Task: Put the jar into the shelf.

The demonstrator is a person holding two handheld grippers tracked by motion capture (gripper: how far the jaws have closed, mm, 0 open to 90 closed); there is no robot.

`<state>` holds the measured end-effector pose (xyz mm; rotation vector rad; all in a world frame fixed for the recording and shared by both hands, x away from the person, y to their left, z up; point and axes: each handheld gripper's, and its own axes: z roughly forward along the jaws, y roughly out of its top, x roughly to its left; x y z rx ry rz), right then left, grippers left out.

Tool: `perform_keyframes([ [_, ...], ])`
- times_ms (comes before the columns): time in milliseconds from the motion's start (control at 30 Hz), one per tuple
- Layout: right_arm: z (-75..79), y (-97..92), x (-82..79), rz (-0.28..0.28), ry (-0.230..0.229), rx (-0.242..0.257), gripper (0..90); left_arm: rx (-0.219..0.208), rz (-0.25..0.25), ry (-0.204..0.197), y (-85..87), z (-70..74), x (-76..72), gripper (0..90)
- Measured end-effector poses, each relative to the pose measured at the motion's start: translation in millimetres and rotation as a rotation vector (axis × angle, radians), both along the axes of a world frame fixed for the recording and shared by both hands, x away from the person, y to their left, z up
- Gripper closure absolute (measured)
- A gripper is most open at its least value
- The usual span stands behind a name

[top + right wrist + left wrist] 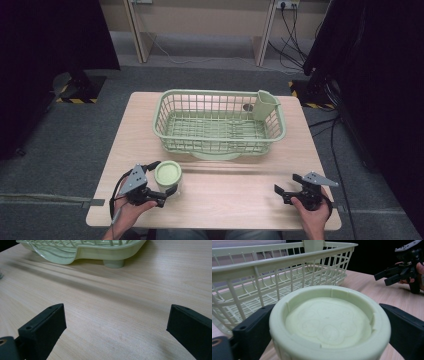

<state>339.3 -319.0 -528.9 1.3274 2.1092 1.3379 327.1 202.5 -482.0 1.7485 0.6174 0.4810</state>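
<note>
- The pale green lidded jar [168, 176] stands upright on the wooden table [235, 192], near the front left, with its round lid facing up and its long axis vertical.
- Your left gripper [161, 181] has its jaws on either side of the jar. In the left gripper view the jar [329, 327] sits between the two black jaws, which lie against or just beside its wall; whether they press firmly enough to count as a grip, you cannot tell from these pictures.
- The jar is right at your left gripper and well apart from your right gripper [287, 189], so the left hand is plainly the one to move it.
- The green wire dish basket [220, 145] lies beyond the jar, farther up the table and a little to the right; its small cutlery cup [265, 105] sits in the far right corner.
- If the jar is meant for the basket, this looks like the grasp stage: the move would be a lift clear of the near rim, then forward.
- Your left hand [131, 210] holds its gripper low and roughly level, pointing right and slightly forward.
- Your right gripper rests low near the front right edge, jaws wide apart with nothing between them, pointing left across bare table.
</note>
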Motion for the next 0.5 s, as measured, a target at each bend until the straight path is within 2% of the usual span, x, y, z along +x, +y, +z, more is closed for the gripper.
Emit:
perform_keyframes([
  [133,0.0,0.2,0.1,0.0,0.003,0.0,2.7,0.004,-0.003,0.0,0.2,0.6,1.6,10.7],
  [500,-0.1,-0.5,0.4,0.001,0.006,0.005,2.7,0.023,0.003,0.012,-1.3,3.9,1.1,11.1],
])
